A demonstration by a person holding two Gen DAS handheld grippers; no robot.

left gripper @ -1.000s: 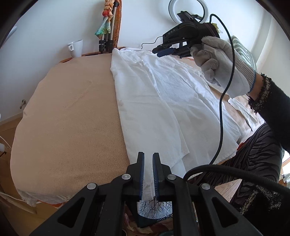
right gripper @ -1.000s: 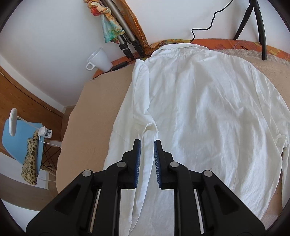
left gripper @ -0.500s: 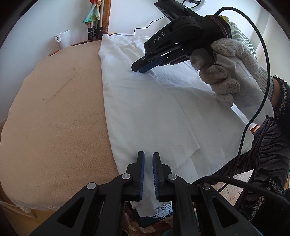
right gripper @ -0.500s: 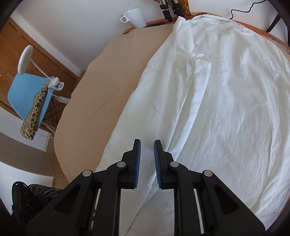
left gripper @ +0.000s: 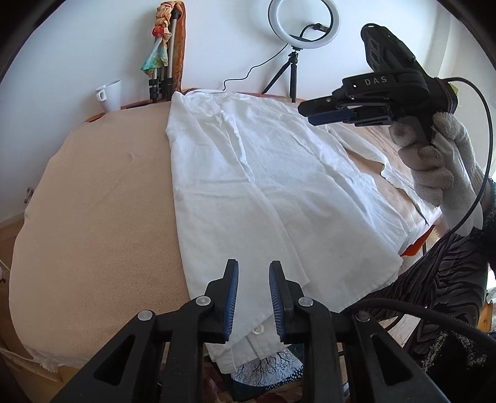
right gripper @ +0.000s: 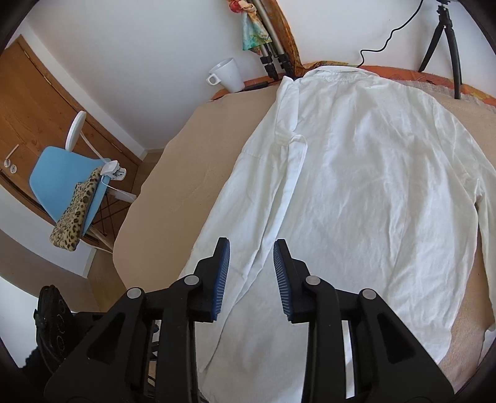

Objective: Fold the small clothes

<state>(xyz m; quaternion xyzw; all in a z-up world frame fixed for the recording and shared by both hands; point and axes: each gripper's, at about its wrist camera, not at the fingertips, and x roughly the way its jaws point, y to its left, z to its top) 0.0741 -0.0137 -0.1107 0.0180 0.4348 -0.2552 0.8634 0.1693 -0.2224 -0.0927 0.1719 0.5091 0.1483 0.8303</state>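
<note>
A white shirt (left gripper: 263, 186) lies flat, collar far, on the beige-covered table (left gripper: 93, 201). Its left sleeve (right gripper: 291, 173) is folded in over the body (right gripper: 372, 186). My left gripper (left gripper: 253, 268) hovers over the near hem, its jaws opening. Cloth lies under the jaws and none is pinched between them. A cuff hangs off the table's near edge below it. My right gripper (right gripper: 251, 245) stands over the folded sleeve's lower part, its jaws also opening with nothing pinched. In the left wrist view, a gloved hand (left gripper: 434, 161) holds the right gripper (left gripper: 310, 113) above the shirt's right side.
A white mug (left gripper: 110, 94) and folded tripod legs with a coloured scarf (left gripper: 161, 55) stand at the far edge. A ring light on a tripod (left gripper: 303, 28) stands behind the collar. A blue chair with a leopard-print cloth (right gripper: 68, 173) stands left of the table (right gripper: 186, 161).
Both grippers' jaws were nearly together and now stand apart. The right gripper swung in over the shirt's middle, then drew back to the right and higher.
</note>
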